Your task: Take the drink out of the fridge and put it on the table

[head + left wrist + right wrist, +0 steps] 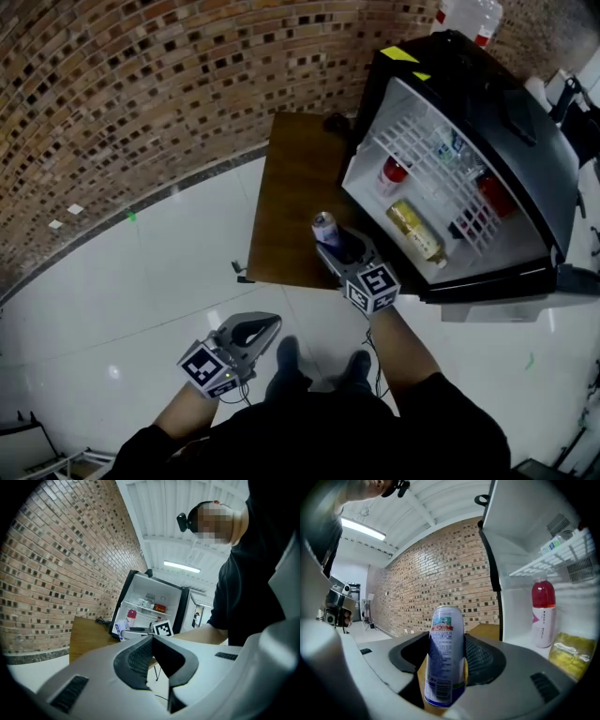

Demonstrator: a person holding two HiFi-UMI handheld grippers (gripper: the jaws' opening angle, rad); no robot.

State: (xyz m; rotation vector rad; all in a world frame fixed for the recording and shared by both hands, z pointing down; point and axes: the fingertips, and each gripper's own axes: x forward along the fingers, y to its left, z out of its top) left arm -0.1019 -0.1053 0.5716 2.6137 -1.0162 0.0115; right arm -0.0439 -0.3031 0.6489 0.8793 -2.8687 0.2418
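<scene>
**Head view.** The right gripper (339, 251) reached forward over the near corner of the wooden table (286, 187), just in front of the open fridge (525, 159). The drink can (325, 227) stood upright between its jaws, outside the fridge and above the table top. Whether its base touched the wood could not be told. The left gripper (261, 330) hung low over the floor, well apart from the table.

**Left gripper view.** The left jaws were together at the tips with nothing between them. Beyond them were the table (86, 637), the fridge (152, 603) and the can (121, 629) at the fridge's foot.

**Right gripper view.** Both pads were clamped on the can (446, 653) at about mid-height, and it was upright. Brown table surface showed beneath it. A red bottle (543, 612) and a yellow pack (574, 654) sat in the fridge, just to the right.

**Judgement on the step.**
- This looked like the set-down.
- Keep the can vertical and lower it until the base sits flat.
- Stay well in from the table edge and off the fridge sill.
- Part the jaws only once the can is seated.
- Draw straight back so that neither pad drags the can over.
</scene>
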